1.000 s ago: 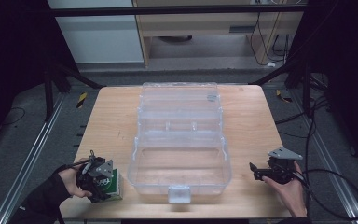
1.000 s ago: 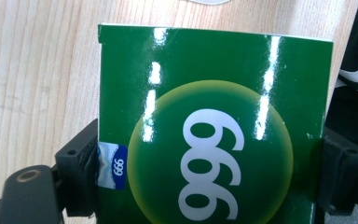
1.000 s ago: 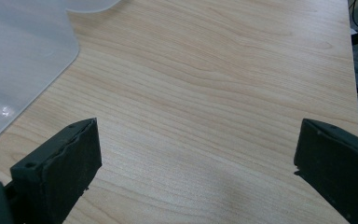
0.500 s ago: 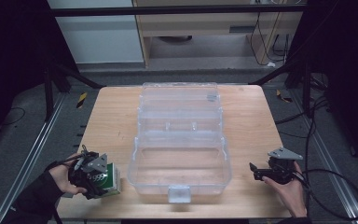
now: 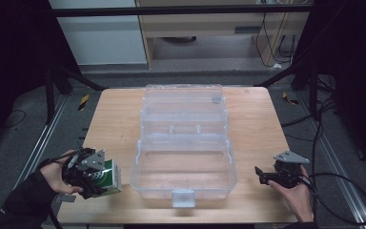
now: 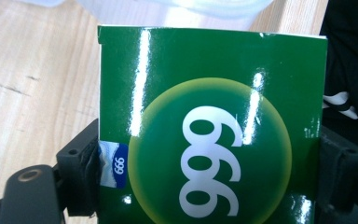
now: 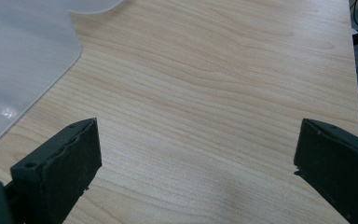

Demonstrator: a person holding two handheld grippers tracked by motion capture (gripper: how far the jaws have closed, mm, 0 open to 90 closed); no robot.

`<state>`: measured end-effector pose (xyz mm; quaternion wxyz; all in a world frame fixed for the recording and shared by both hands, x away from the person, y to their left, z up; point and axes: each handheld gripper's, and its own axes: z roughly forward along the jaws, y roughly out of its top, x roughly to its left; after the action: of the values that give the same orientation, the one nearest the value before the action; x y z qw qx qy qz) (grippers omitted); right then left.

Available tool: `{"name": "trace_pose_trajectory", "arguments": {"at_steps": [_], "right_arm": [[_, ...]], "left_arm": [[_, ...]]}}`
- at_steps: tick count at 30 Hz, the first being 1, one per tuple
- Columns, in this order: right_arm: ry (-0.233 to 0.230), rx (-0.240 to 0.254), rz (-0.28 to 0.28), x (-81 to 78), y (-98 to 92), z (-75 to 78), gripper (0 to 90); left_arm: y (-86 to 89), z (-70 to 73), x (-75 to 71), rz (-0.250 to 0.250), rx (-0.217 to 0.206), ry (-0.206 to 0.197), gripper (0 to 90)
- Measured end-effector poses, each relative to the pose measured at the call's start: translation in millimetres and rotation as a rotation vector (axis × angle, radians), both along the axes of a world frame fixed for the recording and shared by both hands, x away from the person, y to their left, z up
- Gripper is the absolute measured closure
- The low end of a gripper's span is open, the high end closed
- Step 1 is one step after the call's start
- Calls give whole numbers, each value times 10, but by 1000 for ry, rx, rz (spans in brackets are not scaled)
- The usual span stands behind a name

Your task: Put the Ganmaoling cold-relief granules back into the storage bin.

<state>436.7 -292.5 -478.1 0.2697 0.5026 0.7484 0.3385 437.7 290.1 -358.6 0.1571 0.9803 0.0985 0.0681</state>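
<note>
One glossy green box (image 6: 209,126), tool-clamped (image 6: 205,177)

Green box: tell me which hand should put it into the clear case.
Left. The left gripper is already shut on the green box, right beside the open clear case. The right gripper stands open and empty over the table.

A clear plastic case (image 5: 183,143) is set open at the middle of a wooden table (image 5: 114,119). Cables (image 5: 314,129) are seen trailing over the grey floor (image 5: 24,138), where what may be yellow-black tape (image 5: 83,101) is stuck.
</note>
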Motion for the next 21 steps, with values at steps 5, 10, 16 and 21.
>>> {"name": "trace_pose_trajectory", "arguments": {"at_steps": [5, 10, 16, 21], "right_arm": [[0, 3, 1, -2, -1, 4, 11], [-5, 1, 2, -2, -8, 4, 11], [-2, 2, 1, -3, -2, 6, 11], [-1, 2, 2, -3, 0, 5, 11]], "left_arm": [[-64, 132, -9, -12, -5, -15, 148], [-121, 237, -9, -21, -2, -21, 148], [-180, 320, -3, -28, -1, -27, 148], [-253, 388, 29, -37, 1, -38, 148]]}}
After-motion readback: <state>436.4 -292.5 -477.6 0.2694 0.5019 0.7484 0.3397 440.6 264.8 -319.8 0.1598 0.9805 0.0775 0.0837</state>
